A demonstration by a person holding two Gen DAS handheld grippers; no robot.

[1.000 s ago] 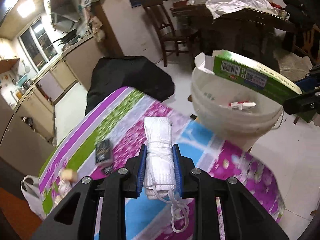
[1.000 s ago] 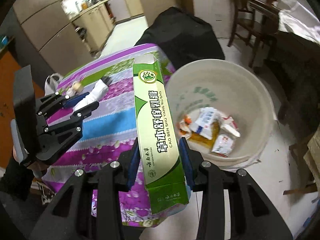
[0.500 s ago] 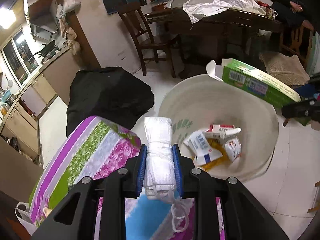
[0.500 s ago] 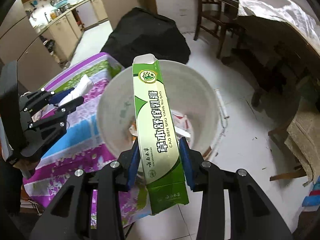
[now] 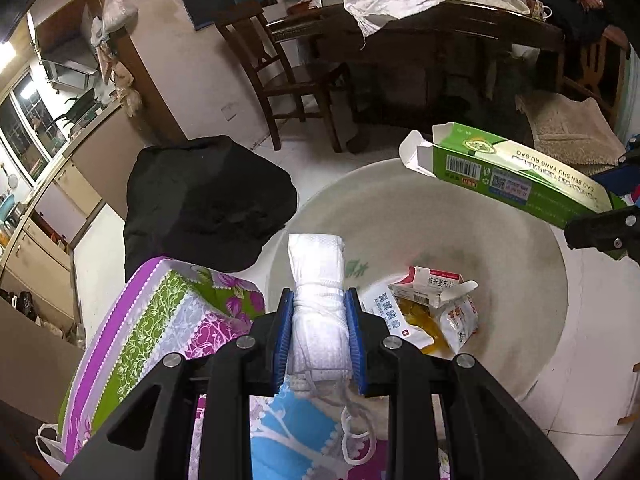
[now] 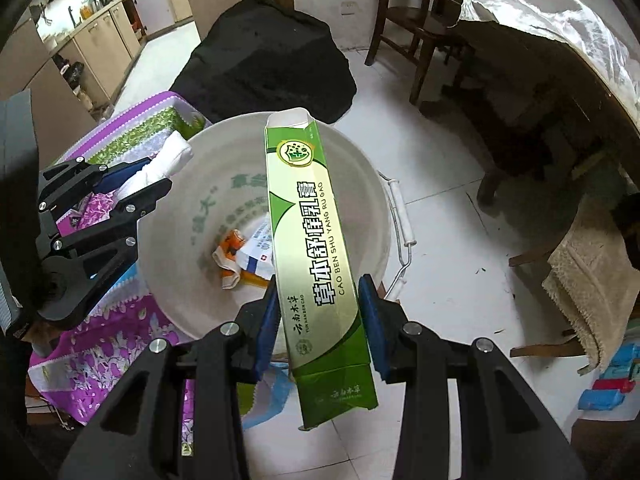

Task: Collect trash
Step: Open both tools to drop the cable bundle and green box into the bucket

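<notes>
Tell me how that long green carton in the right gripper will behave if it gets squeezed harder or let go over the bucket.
The green carton probably crushes easily: its far flap is open and it looks empty. It seems light, since the right gripper holds it near one end without sagging. Released, it would likely tip into the white bucket, perhaps lodging against the rim because it is long.

A rolled white mask (image 5: 318, 280), ear loops dangling, is pinched over the rim of a white bucket (image 5: 536, 344). A long green carton (image 6: 316, 256), end flap open, is held above it. Crumpled packets (image 5: 432, 312) lie inside.
</notes>
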